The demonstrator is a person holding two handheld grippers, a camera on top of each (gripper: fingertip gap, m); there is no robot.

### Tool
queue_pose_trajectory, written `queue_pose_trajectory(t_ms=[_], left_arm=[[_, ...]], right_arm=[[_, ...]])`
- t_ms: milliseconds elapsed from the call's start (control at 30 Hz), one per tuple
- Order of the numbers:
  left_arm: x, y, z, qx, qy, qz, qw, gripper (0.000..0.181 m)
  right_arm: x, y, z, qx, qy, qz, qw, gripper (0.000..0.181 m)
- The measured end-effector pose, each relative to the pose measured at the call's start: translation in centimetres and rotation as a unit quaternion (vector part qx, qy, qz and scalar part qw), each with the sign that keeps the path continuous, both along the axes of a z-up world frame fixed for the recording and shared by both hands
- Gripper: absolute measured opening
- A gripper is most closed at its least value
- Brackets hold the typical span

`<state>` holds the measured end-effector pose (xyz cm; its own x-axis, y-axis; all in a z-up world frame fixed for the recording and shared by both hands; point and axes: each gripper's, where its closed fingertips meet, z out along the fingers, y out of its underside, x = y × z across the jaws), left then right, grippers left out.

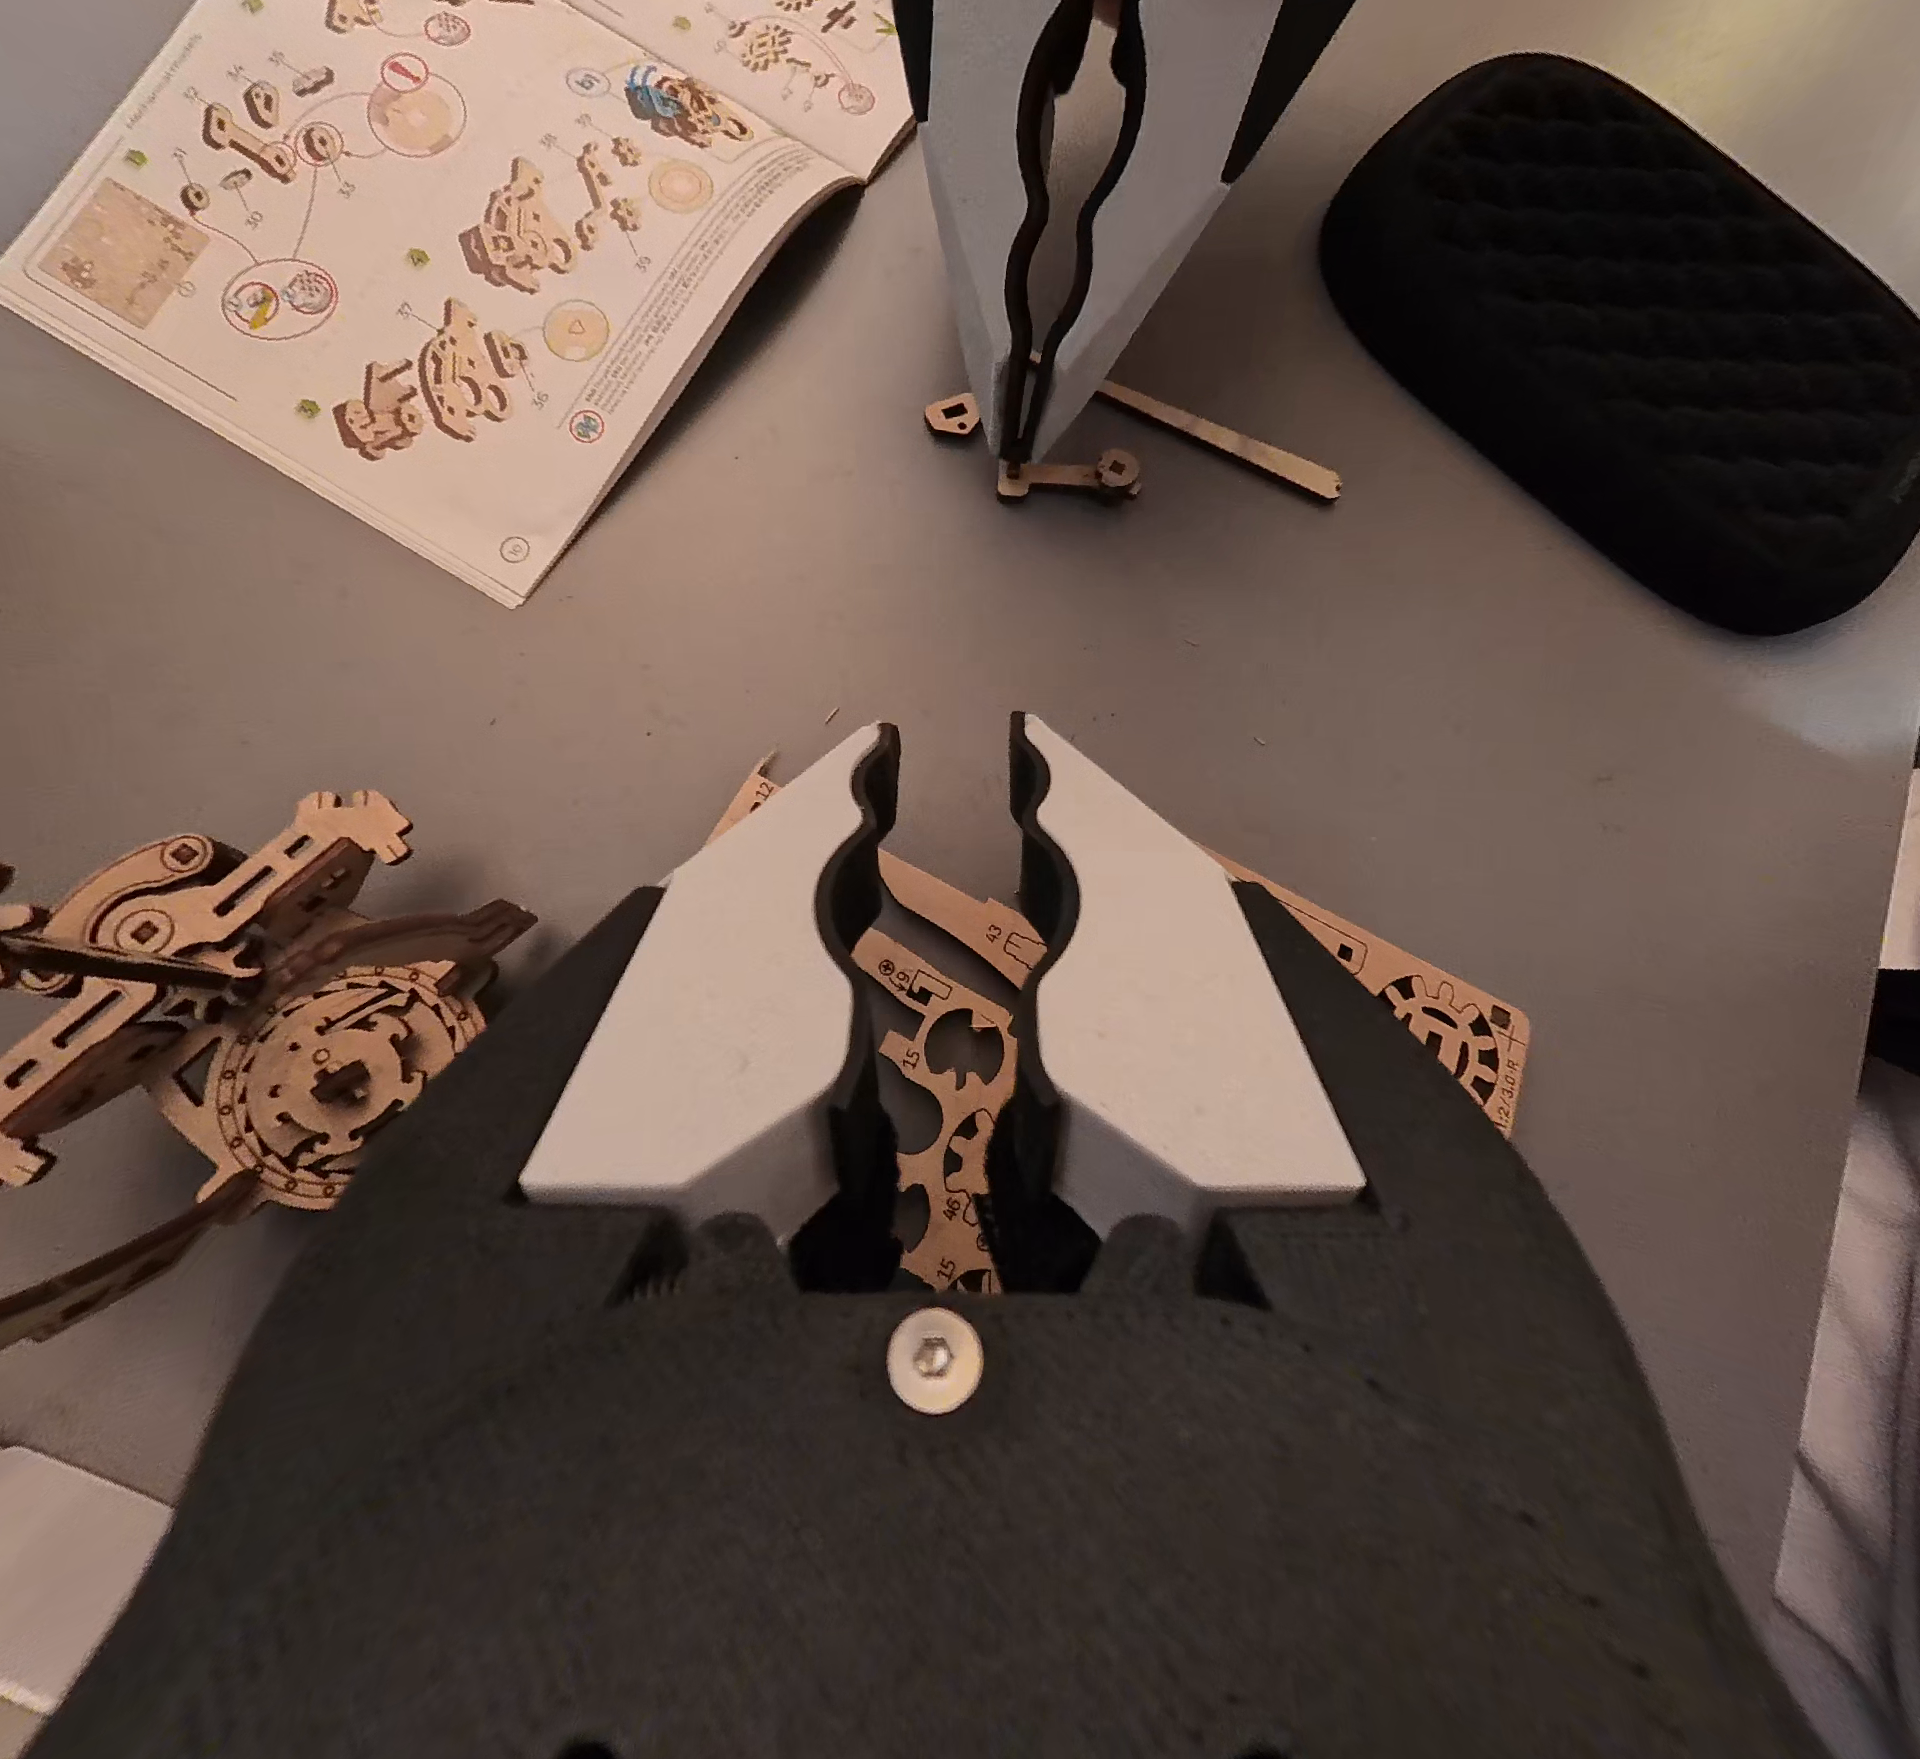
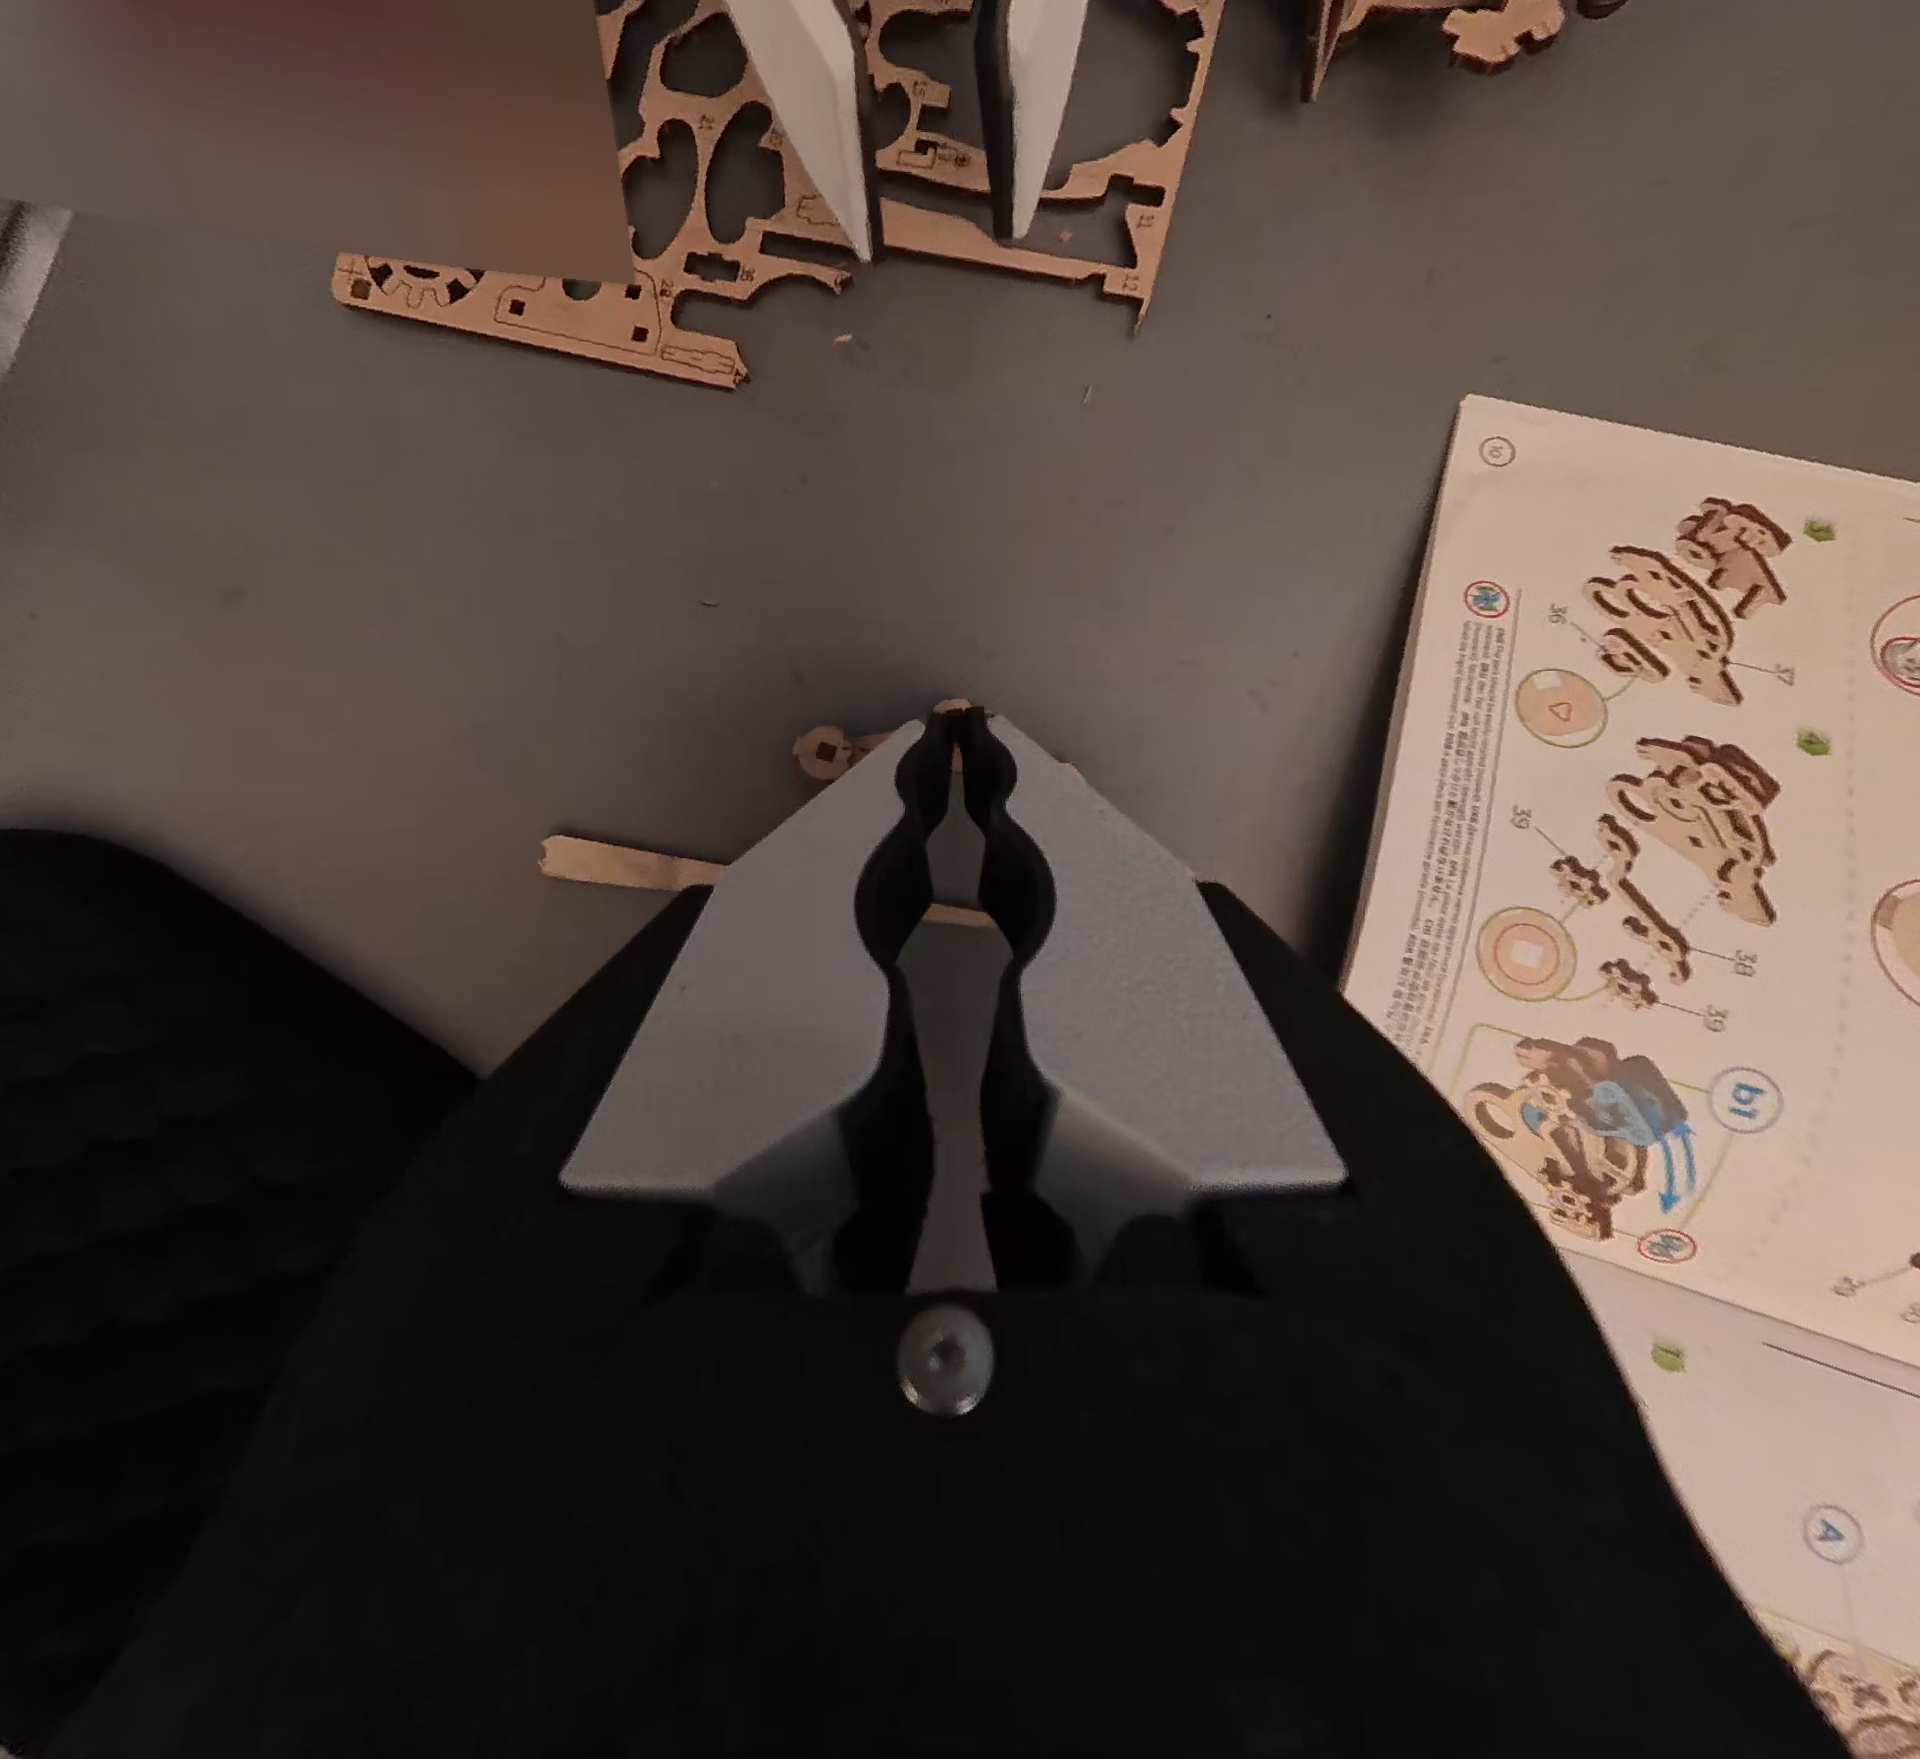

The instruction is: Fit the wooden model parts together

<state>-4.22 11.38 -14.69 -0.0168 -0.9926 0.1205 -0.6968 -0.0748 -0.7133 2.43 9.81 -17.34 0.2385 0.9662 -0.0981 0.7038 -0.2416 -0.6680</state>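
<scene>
Right gripper pinching small wooden lever, mid-table.
Lever's long axis runs crosswise from fingertips; left gripper, fingers narrowly parted, empty, farther off.

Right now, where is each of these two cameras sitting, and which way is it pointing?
Left wrist view: on the left hand-held gripper, looking down its open fingers at the table; fretted wooden sheet beneath, booklet beyond.
Right wrist view: on the right hand-held gripper, nipping a small wooden part.
Shared: they face each other, so each shows the other gripper, the sheet, booklet and half-built model.
</scene>
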Motion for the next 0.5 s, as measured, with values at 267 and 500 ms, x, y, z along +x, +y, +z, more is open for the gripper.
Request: queue_pose_trajectory(t_ms=[267, 500], left_arm=[[0.0, 0.0, 0.0, -0.001, 0.000, -0.001, 1.000, 0.019], [0.7, -1.0, 3.5, -0.137, -0.097, 0.003, 0.986, 0.026]], right_arm=[[0.1, 0.2, 0.2, -0.045, -0.014, -0.028, 0.999, 0.002], [-3.3, 0.9, 6.6, 0.095, 0.098, -0.062, 0.989, 0.001]])
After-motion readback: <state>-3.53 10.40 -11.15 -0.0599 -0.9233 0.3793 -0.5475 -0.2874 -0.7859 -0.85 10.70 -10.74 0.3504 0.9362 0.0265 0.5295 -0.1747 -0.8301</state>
